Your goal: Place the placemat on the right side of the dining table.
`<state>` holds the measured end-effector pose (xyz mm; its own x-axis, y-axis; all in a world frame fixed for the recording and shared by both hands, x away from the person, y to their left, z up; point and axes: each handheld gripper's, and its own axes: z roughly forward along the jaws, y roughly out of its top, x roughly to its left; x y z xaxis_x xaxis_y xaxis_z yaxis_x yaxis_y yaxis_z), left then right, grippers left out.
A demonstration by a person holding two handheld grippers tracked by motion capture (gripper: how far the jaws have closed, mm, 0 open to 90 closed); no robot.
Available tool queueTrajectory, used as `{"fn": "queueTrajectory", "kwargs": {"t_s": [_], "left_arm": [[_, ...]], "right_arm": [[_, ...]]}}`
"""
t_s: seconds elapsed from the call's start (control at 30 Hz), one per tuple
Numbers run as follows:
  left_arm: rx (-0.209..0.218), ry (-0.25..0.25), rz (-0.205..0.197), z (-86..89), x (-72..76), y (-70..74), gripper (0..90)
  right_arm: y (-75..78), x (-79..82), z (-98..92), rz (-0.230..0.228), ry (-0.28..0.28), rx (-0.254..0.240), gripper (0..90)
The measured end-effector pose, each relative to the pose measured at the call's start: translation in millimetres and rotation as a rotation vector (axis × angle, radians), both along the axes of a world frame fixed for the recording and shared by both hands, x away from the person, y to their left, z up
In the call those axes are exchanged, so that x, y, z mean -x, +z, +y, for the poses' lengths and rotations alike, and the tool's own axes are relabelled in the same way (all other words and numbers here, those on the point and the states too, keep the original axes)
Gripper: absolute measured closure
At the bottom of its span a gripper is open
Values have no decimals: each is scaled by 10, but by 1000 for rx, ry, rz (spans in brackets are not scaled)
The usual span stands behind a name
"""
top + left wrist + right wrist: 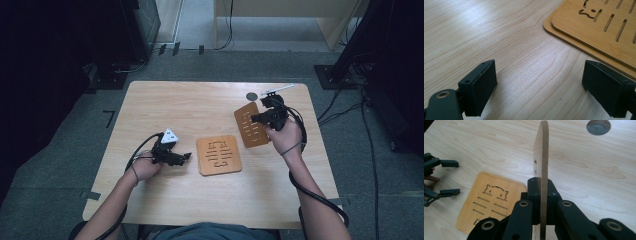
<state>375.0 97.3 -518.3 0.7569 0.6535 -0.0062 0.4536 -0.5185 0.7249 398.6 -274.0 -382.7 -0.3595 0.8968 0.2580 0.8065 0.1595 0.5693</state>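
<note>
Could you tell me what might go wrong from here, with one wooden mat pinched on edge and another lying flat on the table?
1. The right gripper clamps the lifted mat by one thin edge only, so it could pivot or slip out.
2. If lowered carelessly, it might land askew on the flat mat.
3. The left gripper hangs open just beside that flat mat and could nudge it.

A pale wooden worktop (165,105); a slotted bamboo mat (218,155) lies flat near its middle; a dark round disc (251,96) sits near the far edge.
</note>
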Motion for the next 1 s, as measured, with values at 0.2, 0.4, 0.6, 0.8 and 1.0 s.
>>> {"fn": "queueTrajectory", "kwargs": {"t_s": [0.2, 0.4, 0.6, 0.8, 1.0], "left_arm": [[-1, -1, 0, 1, 0, 0, 115], [-2, -2, 0, 1, -1, 2, 115], [-2, -2, 1, 1, -1, 1, 115], [-1, -1, 0, 1, -1, 0, 115], [0, -1, 0, 0, 0, 0, 115]], "right_arm": [[-2, -12, -80, -3, -25, 11, 875], [11, -22, -149, -6, -50, 20, 875], [18, -30, -222, -15, -74, 46, 875], [25, -32, -293, -21, -96, 55, 875], [26, -39, -360, -21, -115, 59, 875]]}}
